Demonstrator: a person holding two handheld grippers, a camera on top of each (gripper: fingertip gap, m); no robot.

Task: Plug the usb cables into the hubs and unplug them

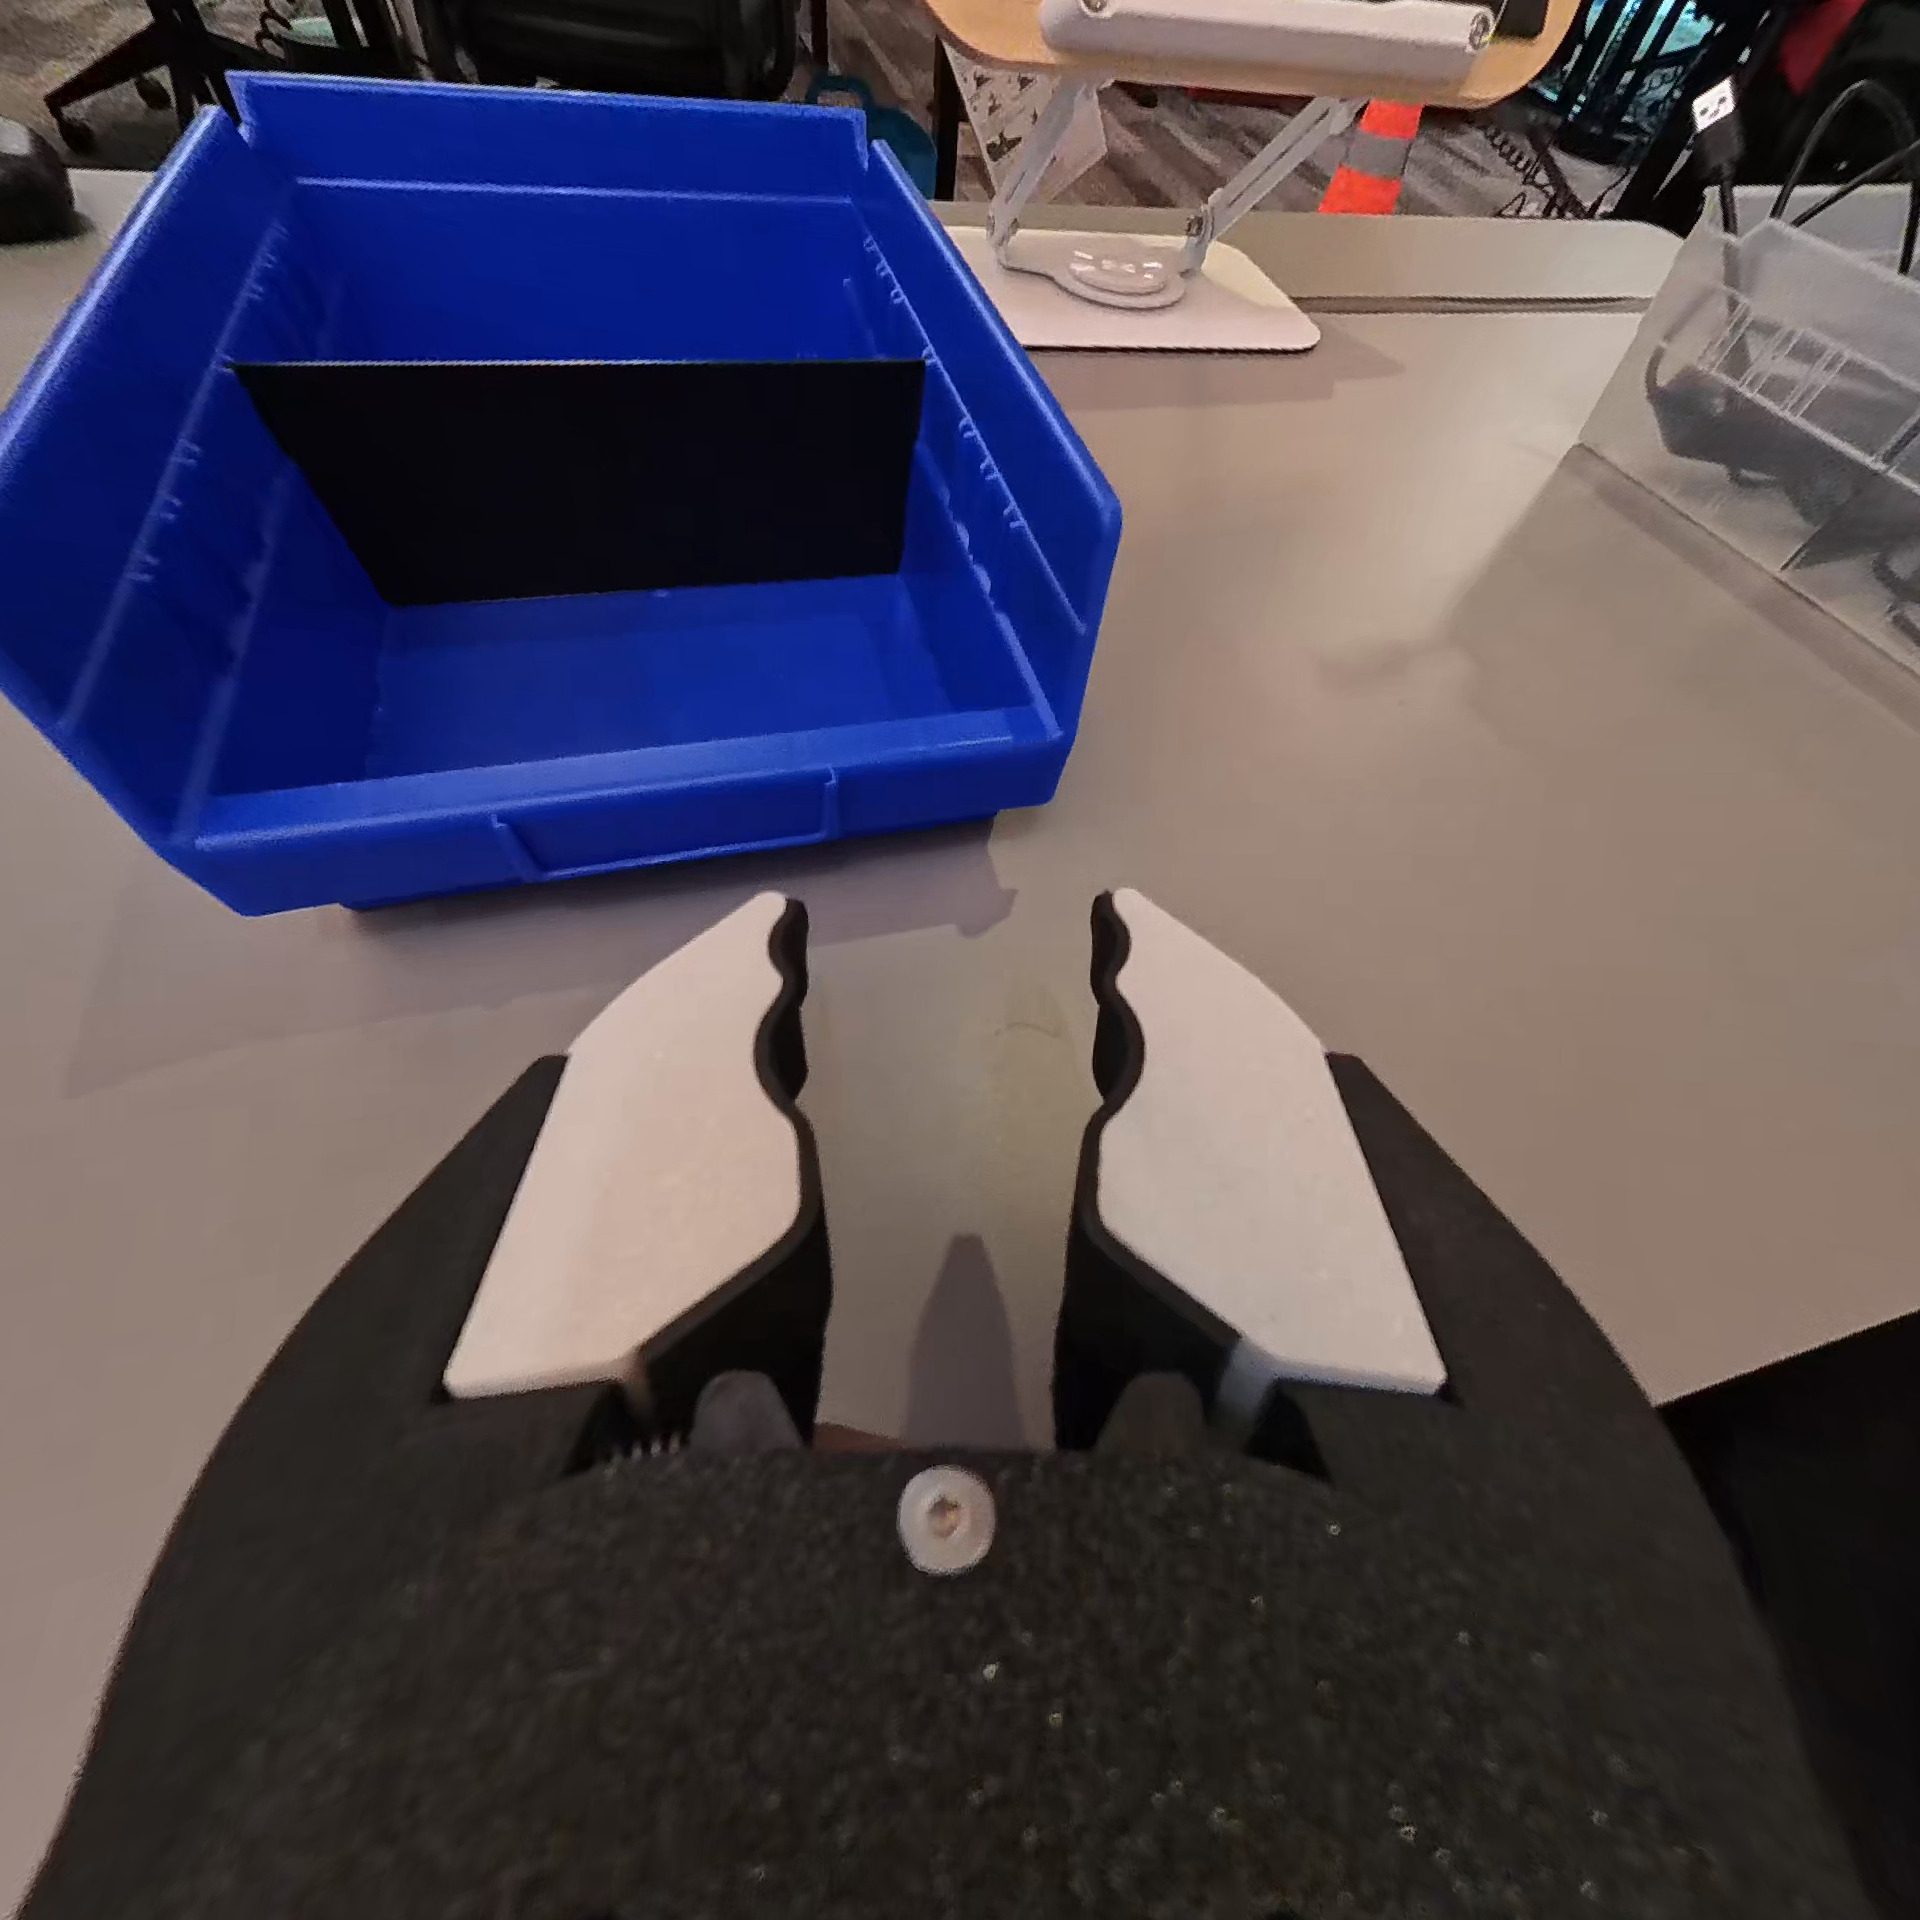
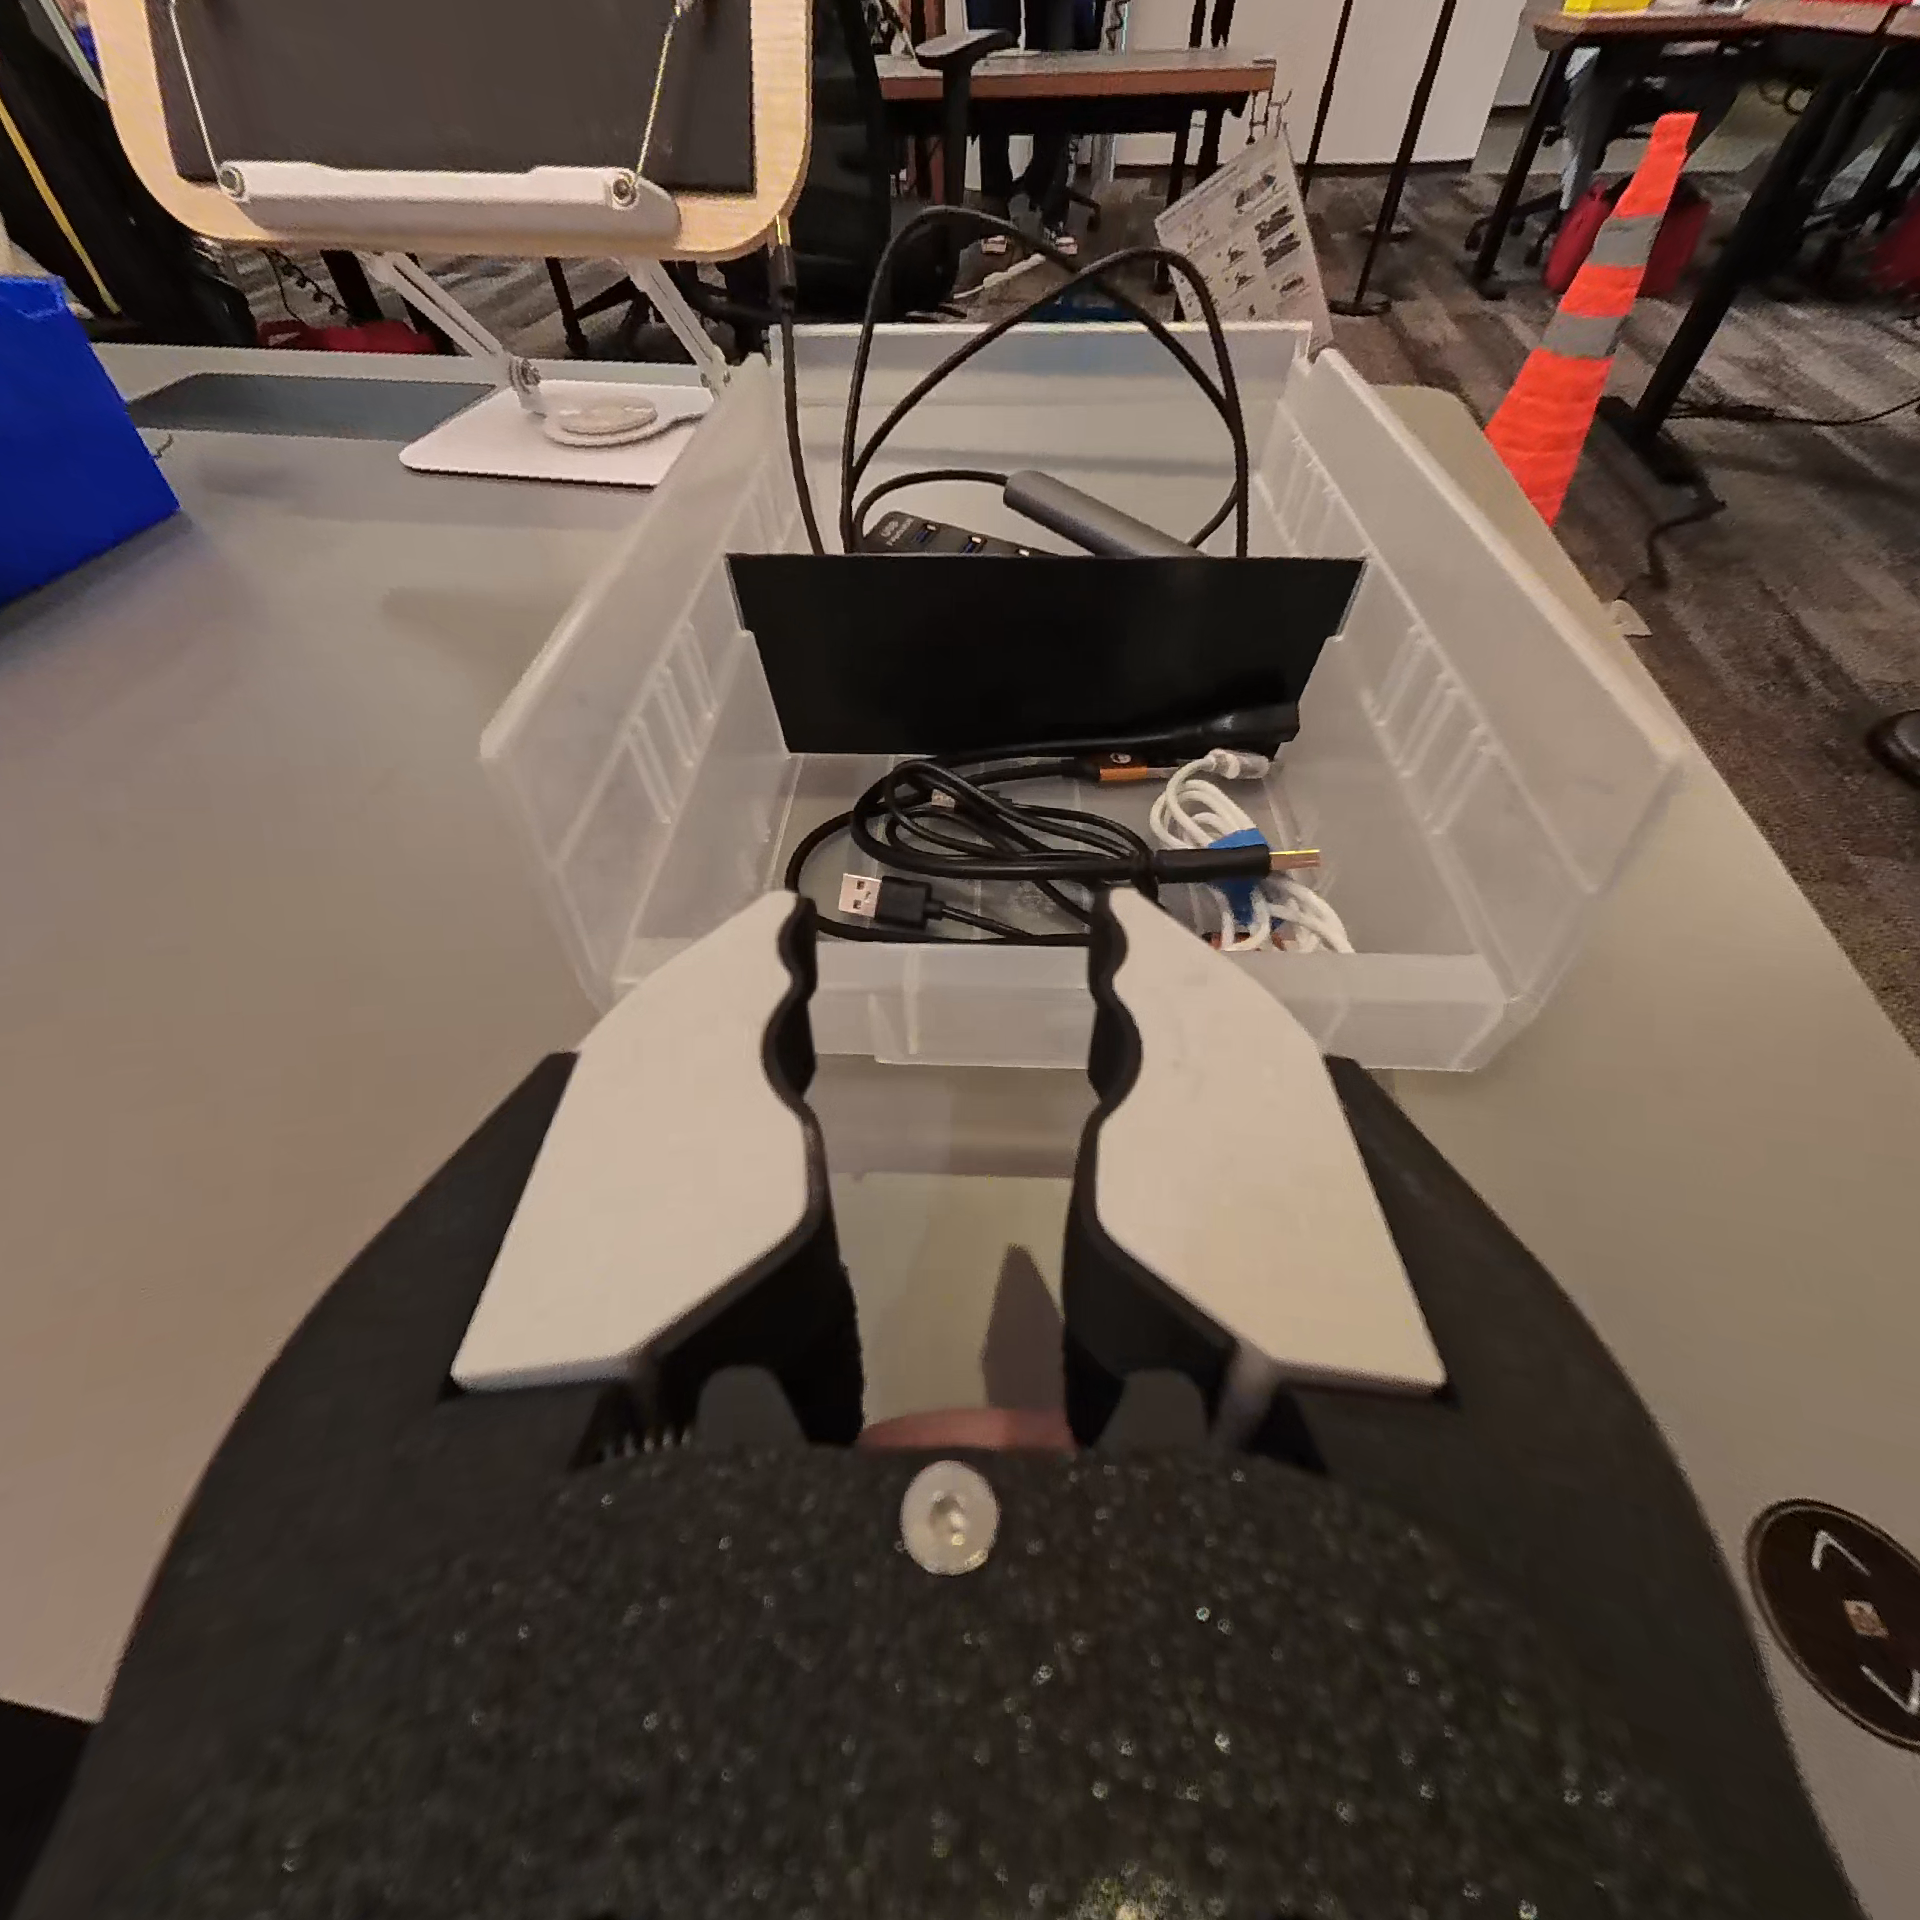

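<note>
Two bins are set on the table — the empty bin to the left, the cable bin well apart to the right. Each is split front from back by an upright divider. Coiled cables are laid in the front compartment of the cable bin; two hubs are lodged behind the divider, their leads looping above the rear wall. A tablet stand is placed farther back — between the bins.

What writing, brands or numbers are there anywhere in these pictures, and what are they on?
Black hub in the clear bin: small white print, too blurred to read.
Printed sheet behind the bin: too small to read.
Round black control on the table: arrow marks only.
Blue bin: no writing shows.
</note>
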